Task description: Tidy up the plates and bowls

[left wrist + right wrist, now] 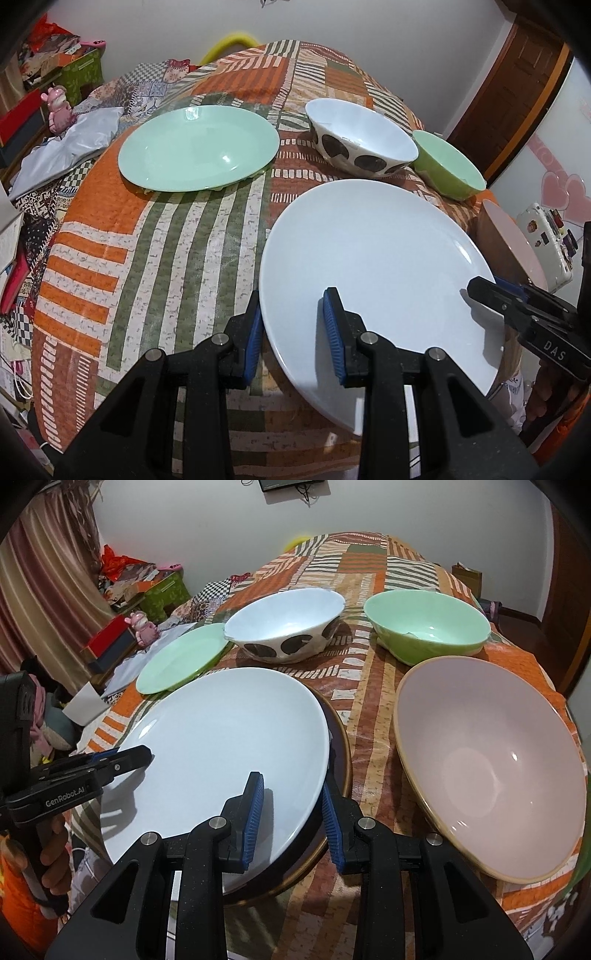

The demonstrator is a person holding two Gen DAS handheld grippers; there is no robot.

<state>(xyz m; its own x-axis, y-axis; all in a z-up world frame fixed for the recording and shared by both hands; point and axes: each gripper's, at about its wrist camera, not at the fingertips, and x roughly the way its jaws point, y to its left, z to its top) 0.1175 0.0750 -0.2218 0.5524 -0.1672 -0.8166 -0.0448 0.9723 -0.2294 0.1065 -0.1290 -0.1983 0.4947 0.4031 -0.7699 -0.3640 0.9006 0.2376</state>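
Both grippers hold a large white plate (380, 258) (229, 731). My left gripper (291, 332) is shut on its left rim, one blue pad above the plate and one below. My right gripper (291, 812) is shut on the right rim. Each gripper also shows in the other's view: the right gripper (474, 286), the left gripper (144, 755). The white plate sits tilted just over a dark plate with a gold rim (338, 760); I cannot tell whether they touch. Behind lie a mint green plate (199, 147), a white bowl with black spots (362, 136), a green bowl (448, 170) and, at the right, a pink bowl (487, 760).
Everything rests on a patchwork orange, green and white cloth (166, 258). Left of it lie a grey bag (74, 144), a pink figurine (59, 107) and boxes. A white case with stickers (546, 243) stands past the right edge. A person's hand (51, 849) holds the left gripper's handle.
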